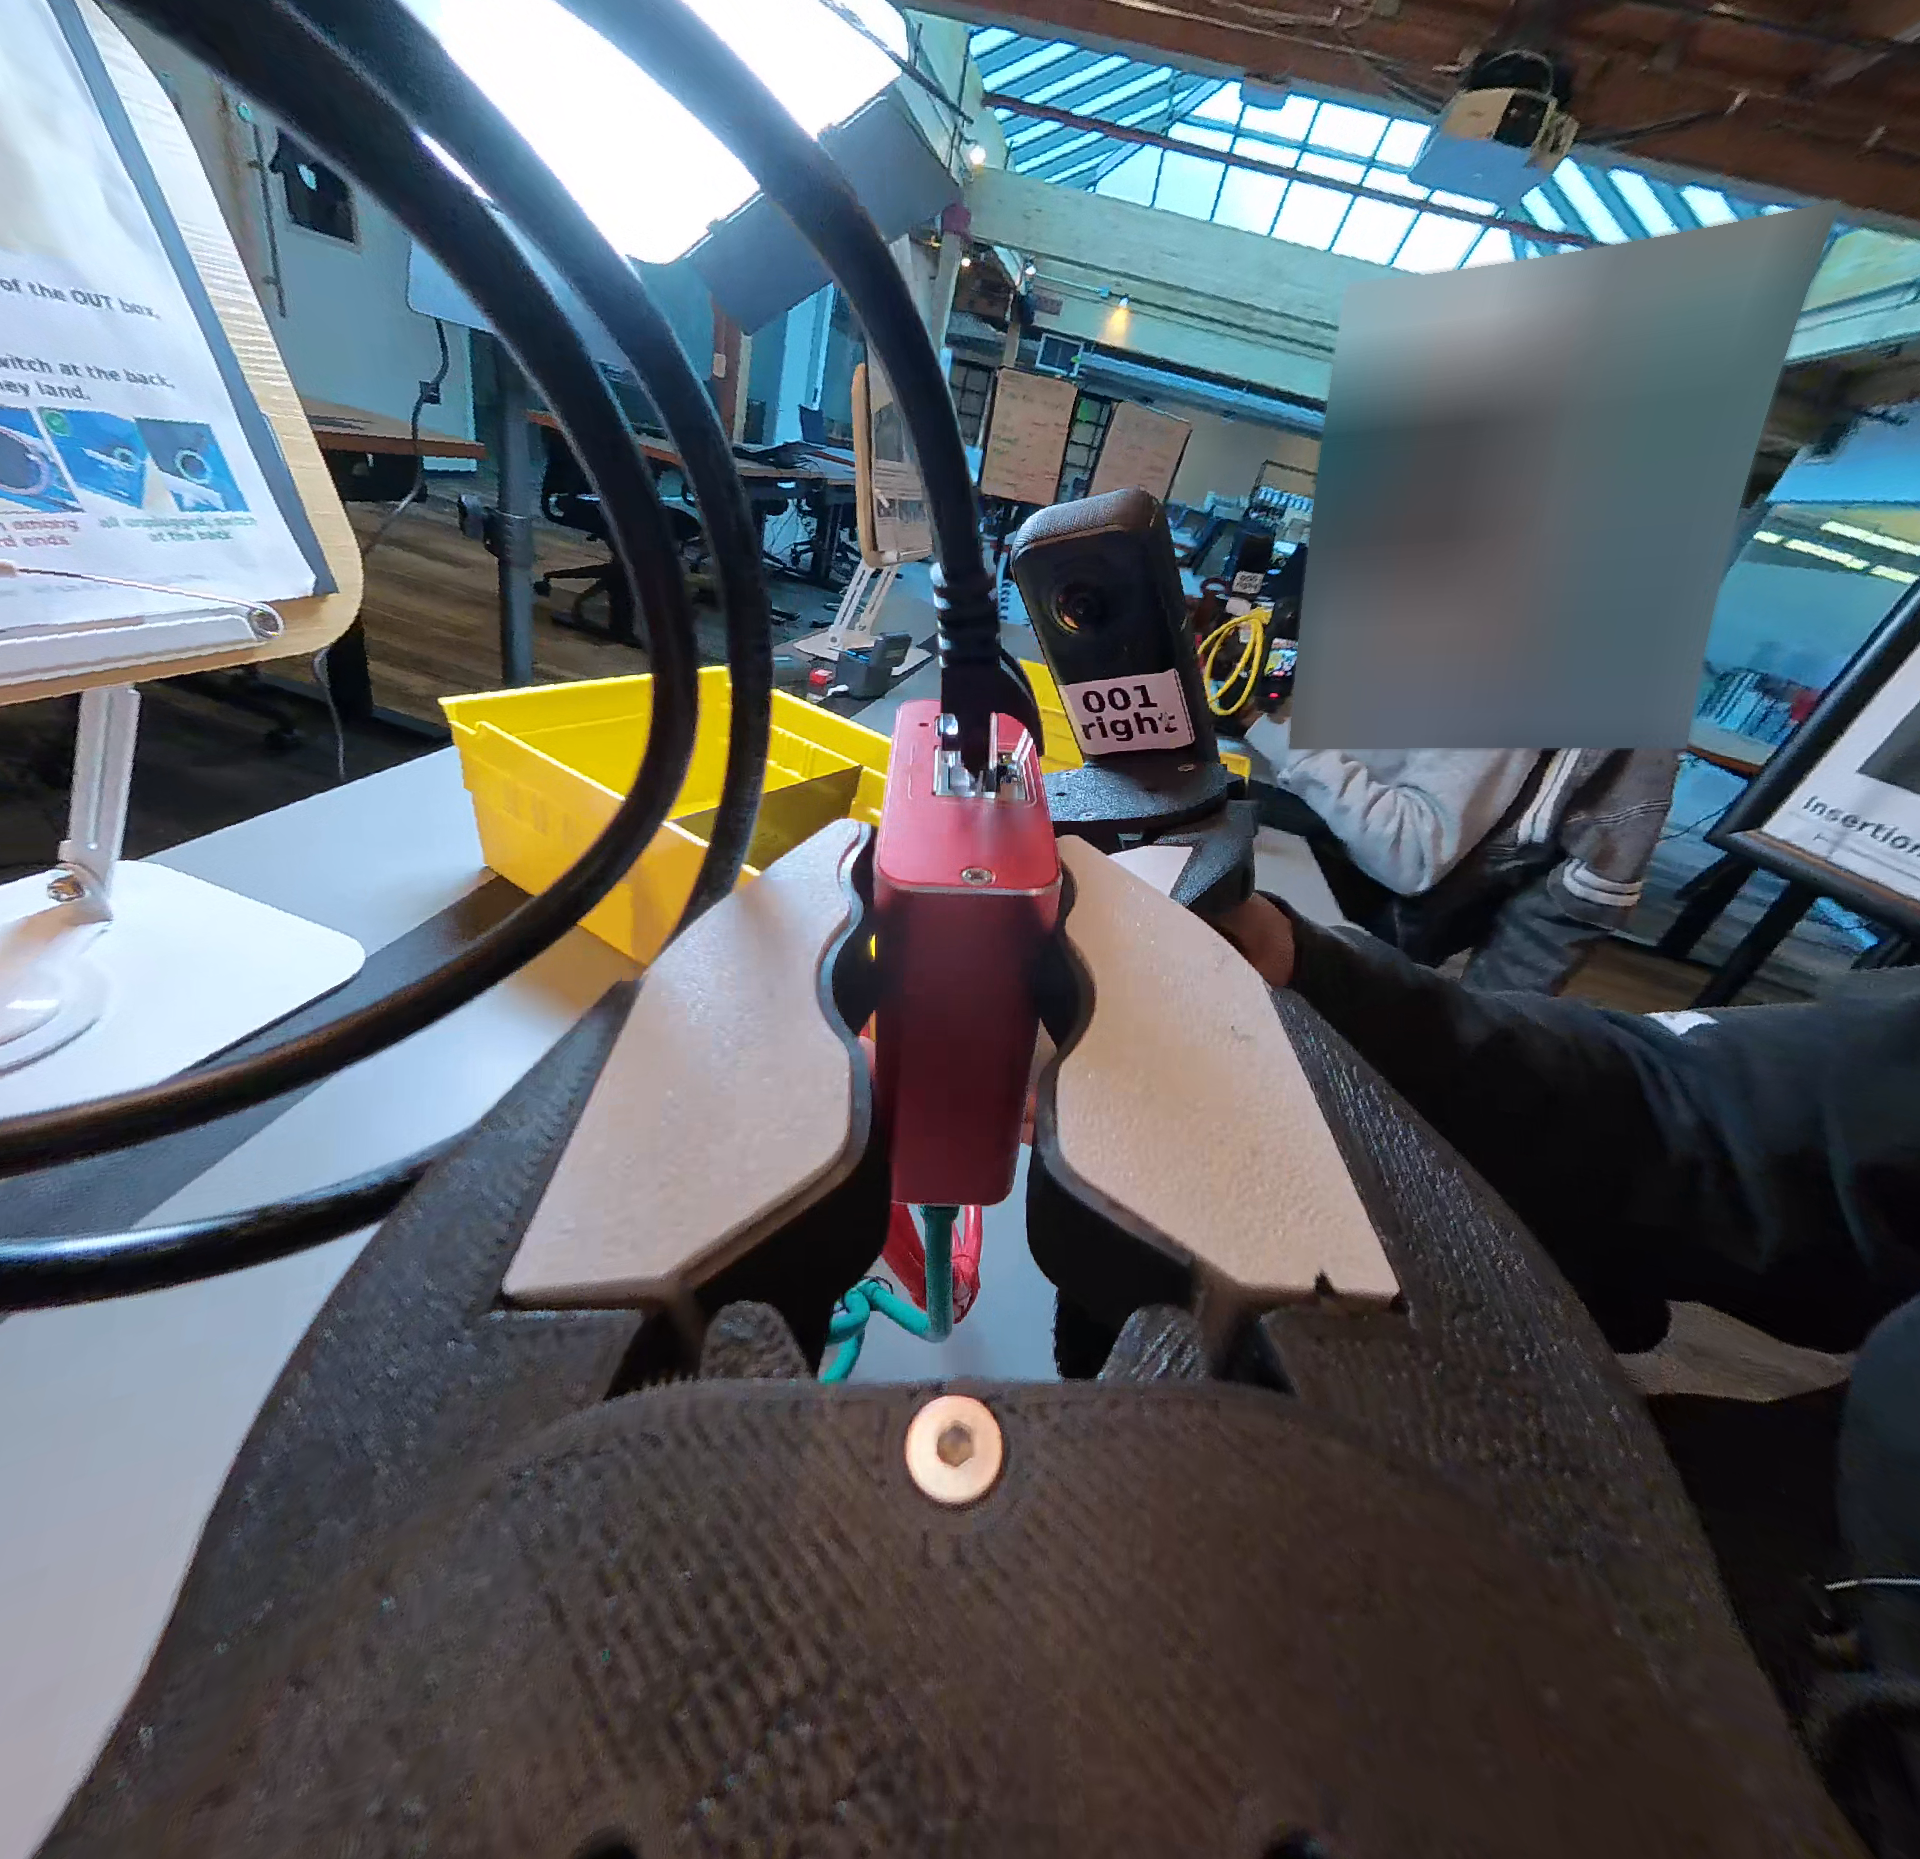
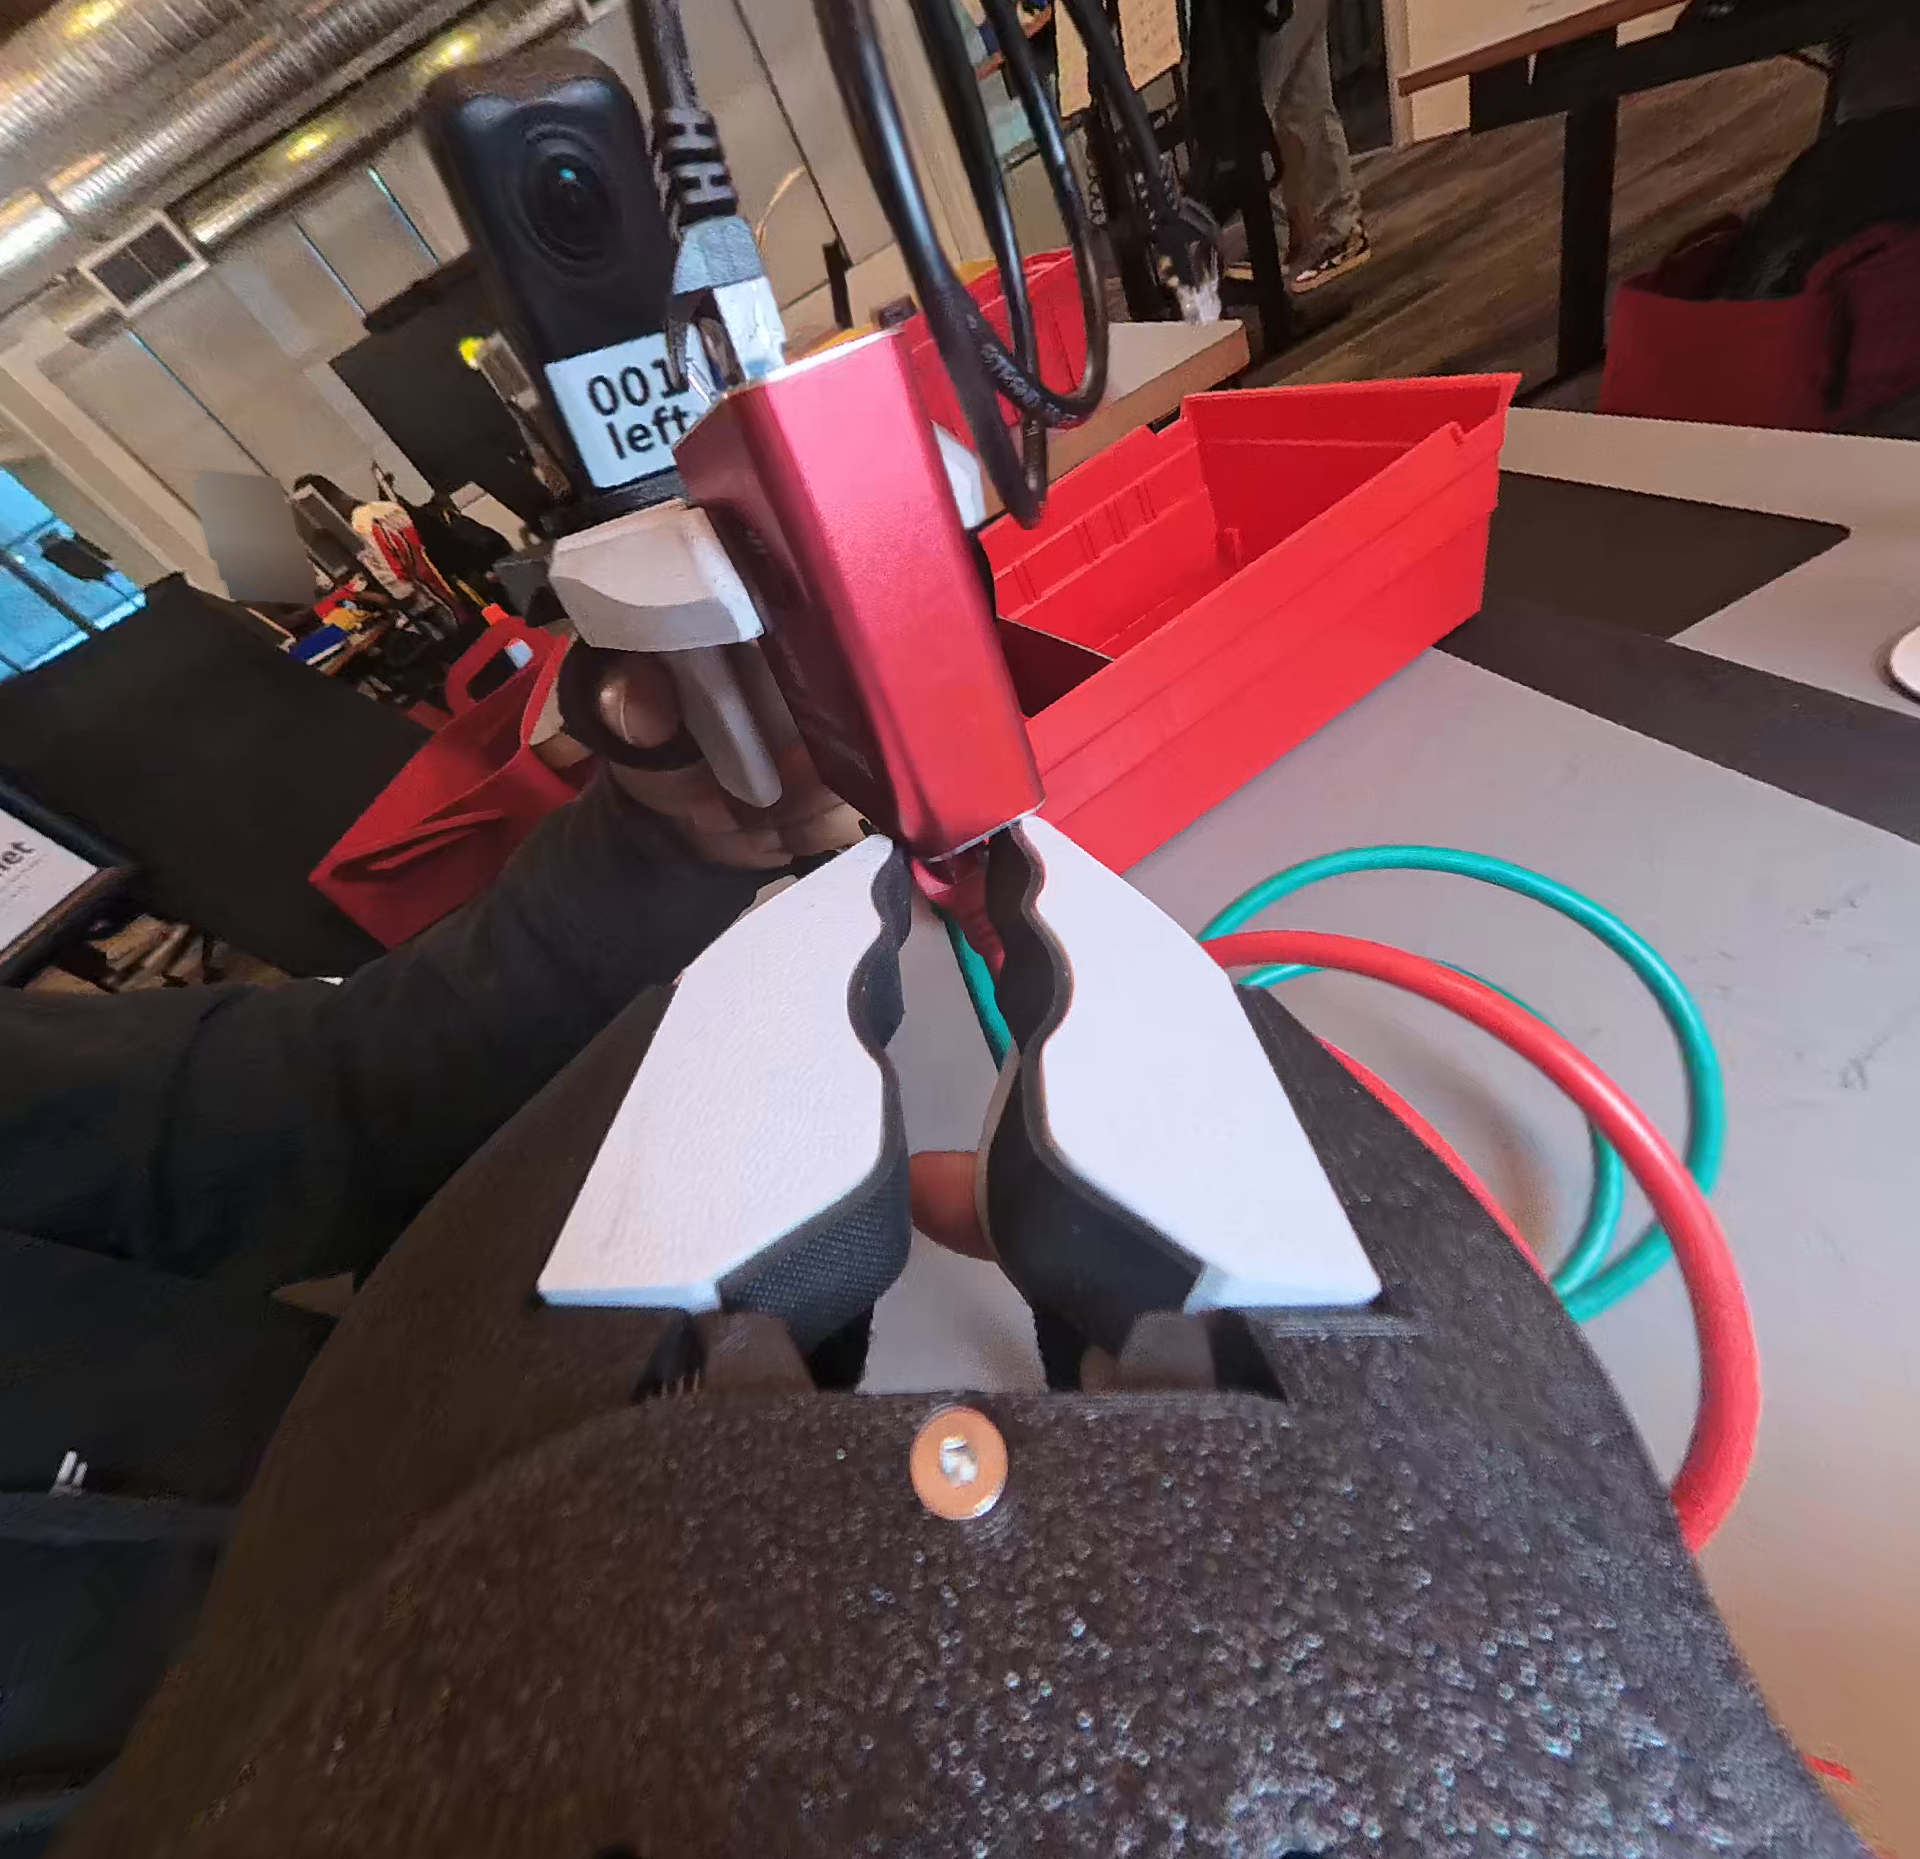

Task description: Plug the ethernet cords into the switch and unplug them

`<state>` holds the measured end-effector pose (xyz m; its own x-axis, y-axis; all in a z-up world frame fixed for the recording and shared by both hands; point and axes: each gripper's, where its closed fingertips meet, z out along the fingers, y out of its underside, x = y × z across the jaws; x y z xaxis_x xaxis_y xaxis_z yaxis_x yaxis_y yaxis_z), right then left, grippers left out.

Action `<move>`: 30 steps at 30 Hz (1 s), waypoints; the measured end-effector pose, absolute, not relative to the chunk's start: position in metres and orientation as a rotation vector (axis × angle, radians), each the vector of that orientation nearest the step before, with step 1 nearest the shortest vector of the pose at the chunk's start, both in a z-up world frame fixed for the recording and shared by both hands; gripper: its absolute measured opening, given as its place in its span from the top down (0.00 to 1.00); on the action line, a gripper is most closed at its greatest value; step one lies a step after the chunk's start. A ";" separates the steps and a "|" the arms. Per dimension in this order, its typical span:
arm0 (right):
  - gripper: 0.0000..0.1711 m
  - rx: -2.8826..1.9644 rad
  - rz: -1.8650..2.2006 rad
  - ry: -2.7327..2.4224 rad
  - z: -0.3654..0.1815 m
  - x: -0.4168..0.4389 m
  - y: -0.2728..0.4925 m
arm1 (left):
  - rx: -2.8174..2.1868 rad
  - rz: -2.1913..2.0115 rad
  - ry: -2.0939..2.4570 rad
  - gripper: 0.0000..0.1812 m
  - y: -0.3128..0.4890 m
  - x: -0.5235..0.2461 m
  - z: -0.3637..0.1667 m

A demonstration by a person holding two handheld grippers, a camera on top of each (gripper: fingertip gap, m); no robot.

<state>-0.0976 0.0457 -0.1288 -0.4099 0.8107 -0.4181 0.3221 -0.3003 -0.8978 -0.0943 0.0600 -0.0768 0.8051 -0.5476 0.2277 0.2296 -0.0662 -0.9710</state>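
In the left wrist view, the red switch is being clamped between the two pale fingers of the left gripper and is being held above the grey tabletop. A black ethernet cord is seen plugged into a port on the far end of the switch, its length looping up and back to the left. Green and red cords are seen leaving the near end of the switch. A yellow bin is standing on the tabletop behind, and a white document stand is placed at the left. The right gripper's camera is being held just beyond the switch. In the right wrist view, the right gripper is being closed on the red plug at the lower end of the switch, which is tilted and is being gripped from the far side by the left gripper. The red cord and the green cord are lying coiled on the tabletop at the right. A red bin is standing behind the switch.
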 end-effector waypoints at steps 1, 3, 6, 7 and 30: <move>0.91 -1.435 1.771 -1.554 -0.130 -0.099 0.045 | -1.517 -0.625 0.273 0.84 0.060 -0.095 -0.078; 0.91 -1.476 1.872 -1.499 -0.130 -0.101 0.044 | -1.505 -0.582 0.283 0.84 0.060 -0.096 -0.076; 0.91 -1.553 1.984 -1.421 -0.130 -0.102 0.041 | -1.480 -0.530 0.321 0.84 0.057 -0.095 -0.074; 0.91 -1.561 1.999 -1.414 -0.130 -0.102 0.039 | -1.473 -0.530 0.325 0.84 0.056 -0.095 -0.073; 0.92 -0.988 1.973 -1.524 -0.006 -0.017 0.033 | -1.426 -0.391 0.082 0.84 0.030 -0.164 -0.037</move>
